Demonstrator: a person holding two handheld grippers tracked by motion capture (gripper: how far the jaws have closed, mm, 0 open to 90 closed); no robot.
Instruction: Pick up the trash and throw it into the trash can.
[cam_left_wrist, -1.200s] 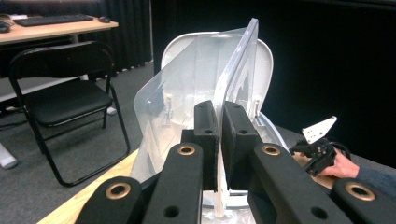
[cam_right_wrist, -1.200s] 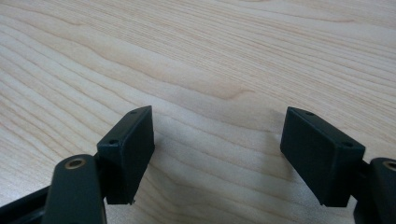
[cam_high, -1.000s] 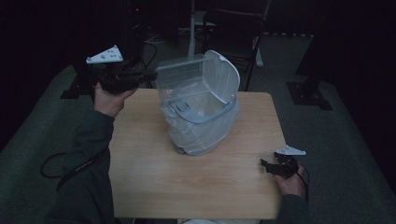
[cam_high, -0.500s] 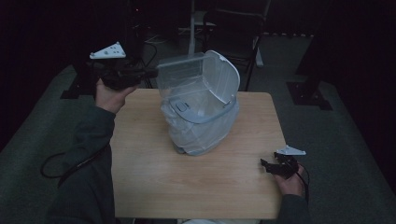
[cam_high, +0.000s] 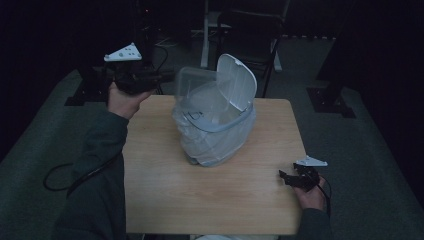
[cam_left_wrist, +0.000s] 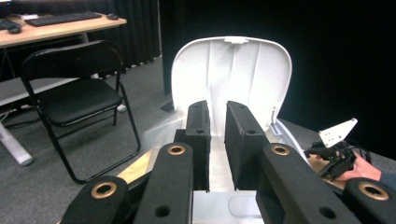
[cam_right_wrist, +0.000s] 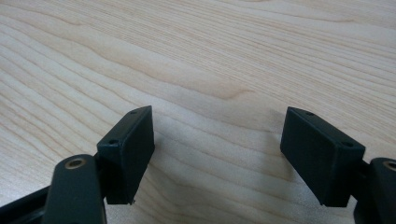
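High view: bin mid-table; my left gripper grips its flap beside the raised lid. Left gripper view: jaws nearly closed. Right gripper view: jaws spread, idle. Next, I judge, lower the flap.
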